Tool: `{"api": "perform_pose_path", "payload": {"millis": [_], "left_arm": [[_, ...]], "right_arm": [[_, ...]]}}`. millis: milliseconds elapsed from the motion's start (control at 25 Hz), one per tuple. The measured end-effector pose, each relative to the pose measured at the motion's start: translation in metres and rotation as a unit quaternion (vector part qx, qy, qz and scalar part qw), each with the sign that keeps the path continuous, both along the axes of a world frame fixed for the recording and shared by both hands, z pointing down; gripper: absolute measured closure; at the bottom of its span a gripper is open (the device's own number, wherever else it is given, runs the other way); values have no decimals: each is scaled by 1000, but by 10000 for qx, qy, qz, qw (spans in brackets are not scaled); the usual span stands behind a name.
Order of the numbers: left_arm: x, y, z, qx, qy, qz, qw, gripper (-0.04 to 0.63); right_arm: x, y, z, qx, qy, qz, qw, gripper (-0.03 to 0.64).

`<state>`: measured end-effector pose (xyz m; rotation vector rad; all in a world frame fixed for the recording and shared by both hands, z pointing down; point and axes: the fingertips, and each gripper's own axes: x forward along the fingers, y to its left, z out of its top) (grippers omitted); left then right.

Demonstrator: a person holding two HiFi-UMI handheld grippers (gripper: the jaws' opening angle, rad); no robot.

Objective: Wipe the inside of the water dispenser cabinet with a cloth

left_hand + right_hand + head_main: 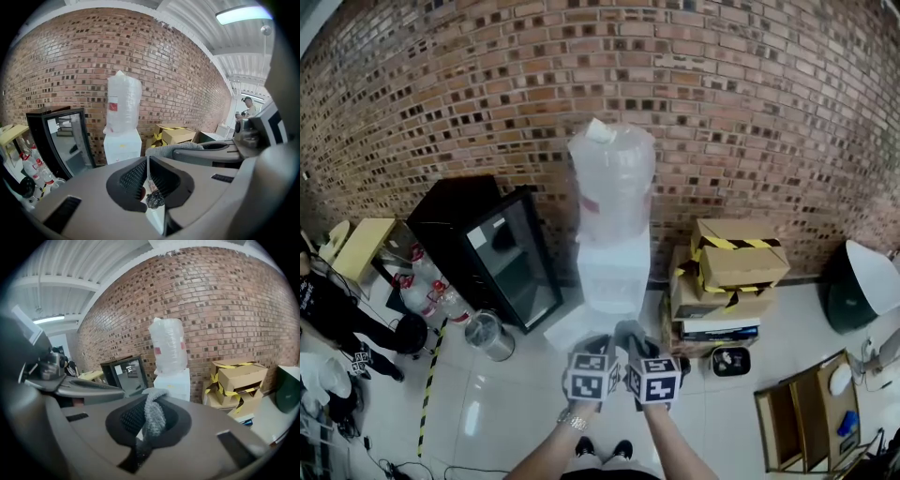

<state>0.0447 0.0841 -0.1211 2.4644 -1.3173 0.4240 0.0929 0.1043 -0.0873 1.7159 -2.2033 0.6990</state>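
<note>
Standing on the white tiled floor [516,403], a person faces a long brick wall [722,94]. A black glass-door fridge [487,248] sits at the floor's far edge, angled against the wall. Just right of it, also at the far edge, stands the white water dispenser [614,272] with a plastic-wrapped bottle [612,183] on top. Stacked cardboard boxes [727,267] with yellow-black tape are beside it on the right. Both grippers are held side by side, well short of the dispenser. The right gripper [151,401] has its jaws clamped on a grey cloth [154,420]. The left gripper [147,161] has its jaws pressed together, with nothing between them.
</note>
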Motion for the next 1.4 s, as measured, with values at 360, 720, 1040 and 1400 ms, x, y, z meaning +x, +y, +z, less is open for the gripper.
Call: {"api": "perform_pose_path", "payload": {"millis": [360,720,1040,1400], "left_arm": [[-19,14,-3,86,-29,-1,10000,586],[-35,23,-4,132,-52,0,9999,586],[-39,30,-6,94,-11,51,9999,586],[-30,35,-4,121,38,149,9998,586]], "right_arm": [[-22,11,-9,100,159,-36,9998,609],[-38,20,-9,78,166,-50,9998,609],[-45,27,-7,2,-123,-21,9999,609],[-44,31,-6,-15,-247,-78,9997,609]]}}
